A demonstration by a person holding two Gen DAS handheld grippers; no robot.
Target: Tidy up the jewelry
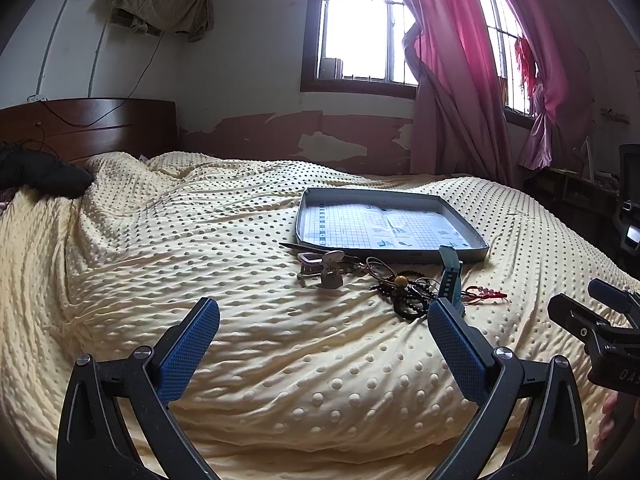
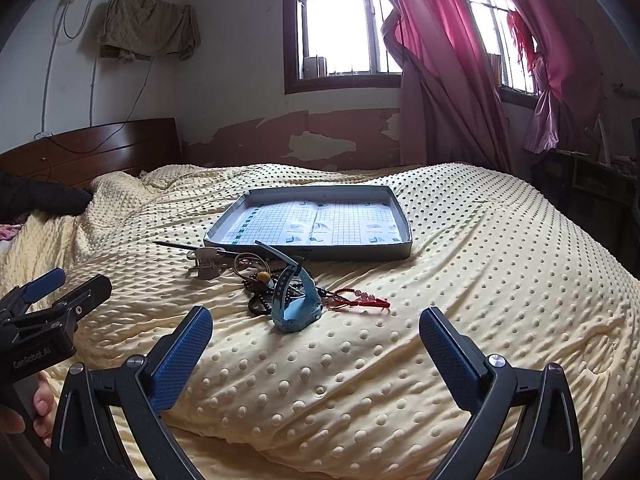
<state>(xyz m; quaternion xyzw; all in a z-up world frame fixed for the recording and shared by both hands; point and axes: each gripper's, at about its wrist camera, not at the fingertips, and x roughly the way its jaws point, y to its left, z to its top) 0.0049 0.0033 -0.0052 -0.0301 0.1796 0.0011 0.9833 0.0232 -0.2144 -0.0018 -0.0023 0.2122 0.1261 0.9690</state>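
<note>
Two blue-padded grippers, left gripper (image 1: pixel 323 322) and right gripper (image 2: pixel 316 330), gape empty | tangled black bead bracelets (image 2: pixel 260 300) near shallow grey cardboard tray (image 2: pixel 404 250) | risk: lifting one drags neighbours.

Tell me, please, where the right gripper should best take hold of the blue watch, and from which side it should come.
Probably the raised strap of the blue watch: it arches upward off the blanket, clear of the beads behind. The open right gripper could come from above, on the near side, closing across the strap.
</note>
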